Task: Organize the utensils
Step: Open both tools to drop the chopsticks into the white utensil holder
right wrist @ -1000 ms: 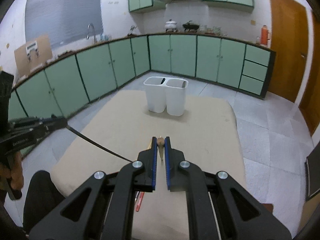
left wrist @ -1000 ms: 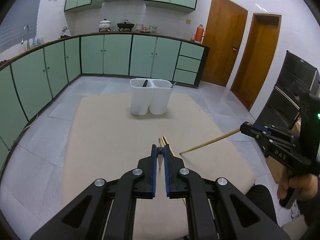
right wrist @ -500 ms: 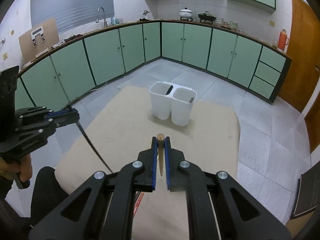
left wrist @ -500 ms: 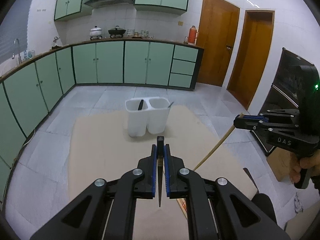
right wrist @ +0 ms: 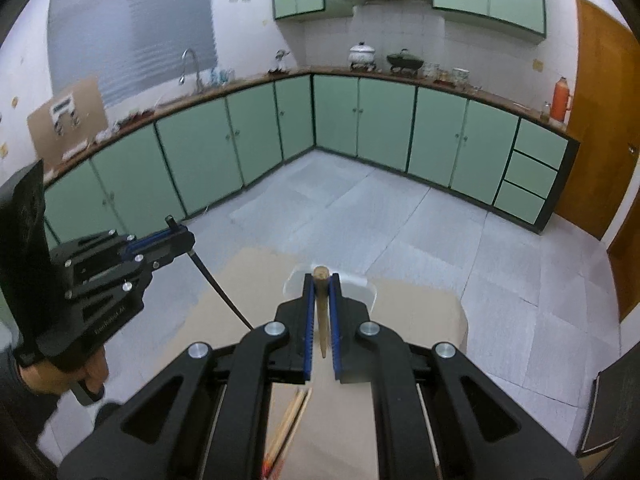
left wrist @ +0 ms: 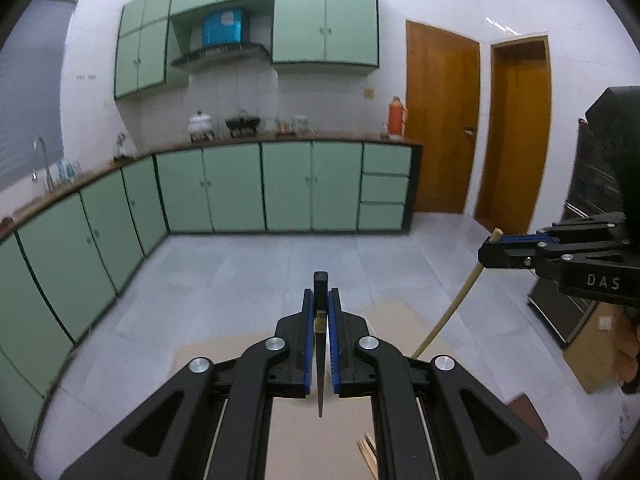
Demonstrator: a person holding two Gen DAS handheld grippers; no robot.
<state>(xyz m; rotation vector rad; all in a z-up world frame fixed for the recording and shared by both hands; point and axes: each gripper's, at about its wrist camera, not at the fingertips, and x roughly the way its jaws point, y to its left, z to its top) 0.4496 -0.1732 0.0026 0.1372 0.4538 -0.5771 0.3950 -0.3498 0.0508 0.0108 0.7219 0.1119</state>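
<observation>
Both chopsticks airborne: left hand-held gripper (left wrist: pixel 319 312) clamps the black chopstick (left wrist: pixel 320 364), right hand-held gripper (right wrist: pixel 321 308) pinches the wooden chopstick (right wrist: pixel 321 312). White holder (right wrist: pixel 368 286) peeks ahead; spare chopsticks (right wrist: pixel 292 420) wait on the counter (right wrist: pixel 420 316). Neither dropped in yet.

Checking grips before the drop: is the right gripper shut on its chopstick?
Shut: right gripper pads pinch the wooden chopstick, its rounded end poking past them.

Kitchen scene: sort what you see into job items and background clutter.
Job items:
- black chopstick, clamped in the left gripper
- wooden chopstick, clamped in the right gripper
- white holder, mostly hidden behind the right gripper
- loose chopsticks on the table

Just lying about:
- orange flask
- white pot
- wok
- faucet
</observation>
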